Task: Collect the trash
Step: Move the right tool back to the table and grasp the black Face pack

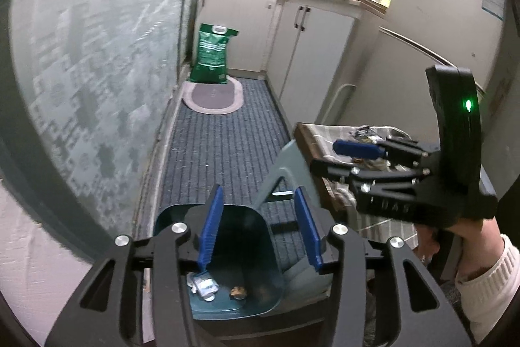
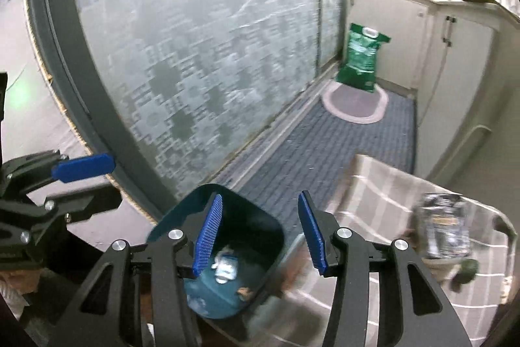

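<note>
A teal trash bin (image 1: pixel 260 236) stands on the floor below both grippers; it also shows in the right wrist view (image 2: pixel 260 226). Inside lie a crumpled white wrapper (image 1: pixel 204 283) (image 2: pixel 226 265) and a small brown scrap (image 1: pixel 239 291) (image 2: pixel 245 291). My left gripper (image 1: pixel 258 228) is open and empty above the bin. My right gripper (image 2: pixel 261 231) is open and empty above the bin; from the left wrist view it (image 1: pixel 344 158) hovers over the table edge. A crinkled clear plastic package (image 2: pixel 443 226) lies on the checked tablecloth (image 2: pixel 383 184).
A frosted patterned glass door (image 2: pixel 195 38) runs along the left. A grey-blue runner (image 1: pixel 221 145), an oval mat (image 1: pixel 213 95) and a green sack (image 1: pixel 213 54) lie ahead. White cabinets (image 1: pixel 312 54) and a fridge (image 1: pixel 438 21) line the right. A dark green item (image 2: pixel 466 270) sits on the table.
</note>
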`<state>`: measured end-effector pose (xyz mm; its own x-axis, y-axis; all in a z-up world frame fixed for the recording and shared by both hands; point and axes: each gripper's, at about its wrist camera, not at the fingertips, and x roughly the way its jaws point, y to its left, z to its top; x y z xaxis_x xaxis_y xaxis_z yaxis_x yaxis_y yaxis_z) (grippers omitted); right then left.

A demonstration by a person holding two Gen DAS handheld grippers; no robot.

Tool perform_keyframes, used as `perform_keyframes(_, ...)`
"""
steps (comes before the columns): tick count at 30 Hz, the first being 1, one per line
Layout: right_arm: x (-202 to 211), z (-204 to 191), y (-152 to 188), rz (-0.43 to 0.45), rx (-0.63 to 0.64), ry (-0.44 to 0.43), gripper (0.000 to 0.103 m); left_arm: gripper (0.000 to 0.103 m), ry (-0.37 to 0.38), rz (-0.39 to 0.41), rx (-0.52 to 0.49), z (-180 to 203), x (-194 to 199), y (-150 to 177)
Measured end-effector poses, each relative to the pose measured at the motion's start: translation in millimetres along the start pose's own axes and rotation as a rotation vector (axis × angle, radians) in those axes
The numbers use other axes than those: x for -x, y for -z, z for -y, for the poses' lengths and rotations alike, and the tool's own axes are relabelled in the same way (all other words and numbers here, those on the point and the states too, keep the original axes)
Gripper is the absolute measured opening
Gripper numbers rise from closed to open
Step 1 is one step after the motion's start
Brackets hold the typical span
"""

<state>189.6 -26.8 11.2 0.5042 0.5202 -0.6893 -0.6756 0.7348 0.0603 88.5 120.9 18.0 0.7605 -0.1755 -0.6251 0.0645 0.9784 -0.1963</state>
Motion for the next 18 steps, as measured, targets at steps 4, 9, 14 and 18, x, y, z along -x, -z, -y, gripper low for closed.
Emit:
perform_keyframes(4, 16.8, 30.2, 4.1, 0.020, -0.046, 0.030, 0.049, 0.049, 0.029, -0.009, -0.032, 23.1, -10.7, -1.5)
perform_keyframes(9, 35.5, 64.5, 12.3, 0.037, -0.098, 0.079, 0.049, 0.049, 0.066, -0.020, -0.057, 50.9, -26.3, -4.1)
perform_keyframes(14, 46.2, 88.8, 19.4, 0.047, -0.127, 0.116, 0.058, 0.050, 0.090, -0.045, -0.073, 71.0, -43.2, -2.6)
perform_keyframes(18, 46.6, 111.7, 24.0, 0.034, -0.157, 0.136, 0.064, 0.050, 0.113, -0.069, -0.077, 82.1, -56.6, -1.6)
